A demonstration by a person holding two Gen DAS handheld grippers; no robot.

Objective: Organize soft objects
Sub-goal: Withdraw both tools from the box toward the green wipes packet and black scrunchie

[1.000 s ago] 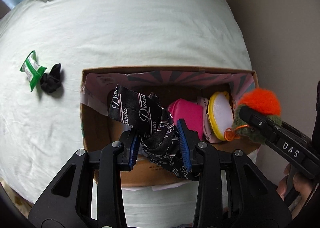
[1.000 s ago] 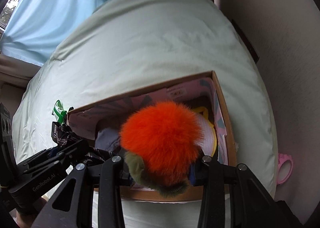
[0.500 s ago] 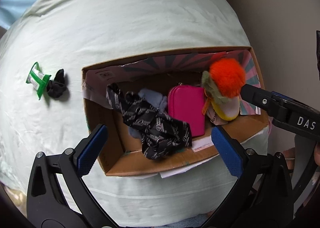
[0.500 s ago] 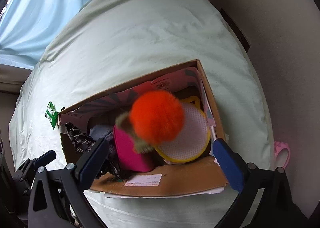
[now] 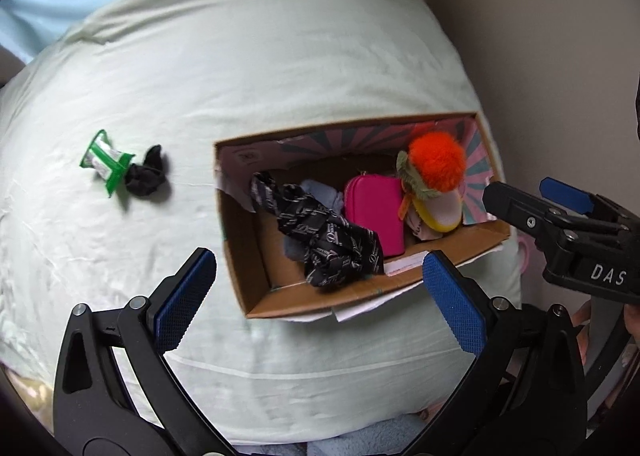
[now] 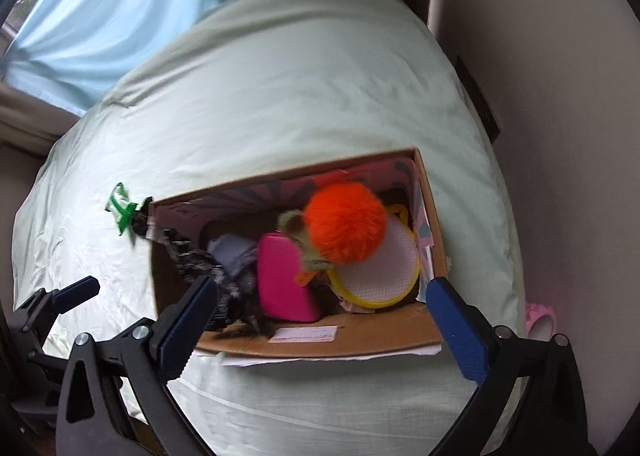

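Observation:
A cardboard box [image 5: 256, 256] [image 6: 360, 344] sits on a pale green bed. In it lie a black printed cloth [image 5: 328, 240] [image 6: 200, 260], a pink pouch [image 5: 374, 212] [image 6: 284, 276], an orange pompom toy [image 5: 436, 166] [image 6: 344, 222], a yellow-rimmed mesh disc [image 6: 384, 268] and a grey cloth [image 6: 232, 252]. My left gripper [image 5: 316, 300] is open and empty, above the box's near side. My right gripper [image 6: 320, 316] is open and empty, above the box; it also shows in the left wrist view [image 5: 560, 212]. A green packet [image 5: 105, 160] [image 6: 119, 208] and a black scrunchie [image 5: 146, 176] lie on the bed left of the box.
A beige wall [image 6: 560, 136] runs along the right of the bed. A pink ring-shaped object [image 6: 540, 320] lies between bed and wall. A light blue curtain [image 6: 112, 12] hangs at the far left.
Both grippers opened: the left let go of the black cloth, the right the orange pompom toy, and both now lie in the box. Both grippers have pulled back and up.

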